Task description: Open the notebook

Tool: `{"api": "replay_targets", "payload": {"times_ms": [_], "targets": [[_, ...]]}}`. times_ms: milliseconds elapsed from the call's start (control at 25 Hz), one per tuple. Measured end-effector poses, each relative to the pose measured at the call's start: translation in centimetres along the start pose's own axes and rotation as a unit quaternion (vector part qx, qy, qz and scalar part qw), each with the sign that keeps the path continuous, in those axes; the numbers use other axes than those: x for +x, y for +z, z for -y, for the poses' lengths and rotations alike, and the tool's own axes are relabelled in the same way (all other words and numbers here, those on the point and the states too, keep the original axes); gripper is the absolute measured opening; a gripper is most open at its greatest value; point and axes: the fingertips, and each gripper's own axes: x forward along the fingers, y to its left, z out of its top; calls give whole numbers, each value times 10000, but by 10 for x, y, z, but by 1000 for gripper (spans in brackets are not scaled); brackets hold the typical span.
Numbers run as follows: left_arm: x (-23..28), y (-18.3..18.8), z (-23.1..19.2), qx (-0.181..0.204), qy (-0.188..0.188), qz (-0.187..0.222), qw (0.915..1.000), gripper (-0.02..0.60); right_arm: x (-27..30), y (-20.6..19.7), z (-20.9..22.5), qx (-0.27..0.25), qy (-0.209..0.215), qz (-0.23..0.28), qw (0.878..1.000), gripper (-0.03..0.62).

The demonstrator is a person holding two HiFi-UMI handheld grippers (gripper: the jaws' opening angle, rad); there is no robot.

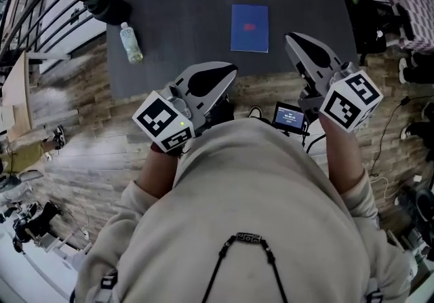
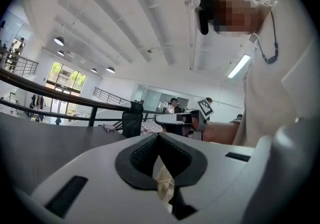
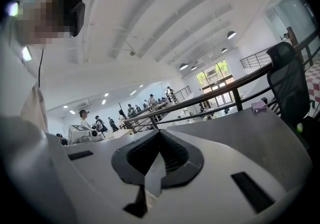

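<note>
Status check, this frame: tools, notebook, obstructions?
Left tool and right tool both shut, empty, short of the notebook. Notebook closed, flat on table, untouched. Bottle lies far left, not in the way.

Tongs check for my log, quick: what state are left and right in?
Left tongs: closed, holding nothing.
Right tongs: closed, holding nothing.
</note>
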Motion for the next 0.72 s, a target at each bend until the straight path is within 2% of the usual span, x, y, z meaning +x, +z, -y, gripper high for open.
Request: {"api": "replay_targets", "payload": {"times_ms": [120, 360, 560, 720], "targets": [[5, 15, -22, 120, -268, 61, 9996, 6, 15, 13, 0, -79, -181, 73, 9998, 15], [12, 45, -31, 444, -666, 208, 9966, 6, 15, 34, -10, -297, -422, 248, 9984, 16], [6, 23, -77, 528, -1030, -400, 9925, 6, 57, 41, -5, -244, -714, 260, 9968, 15], [-12, 21, -114, 366, -1040, -391, 9931, 6, 81, 37, -1, -105, -903, 191, 9957, 16]]}}
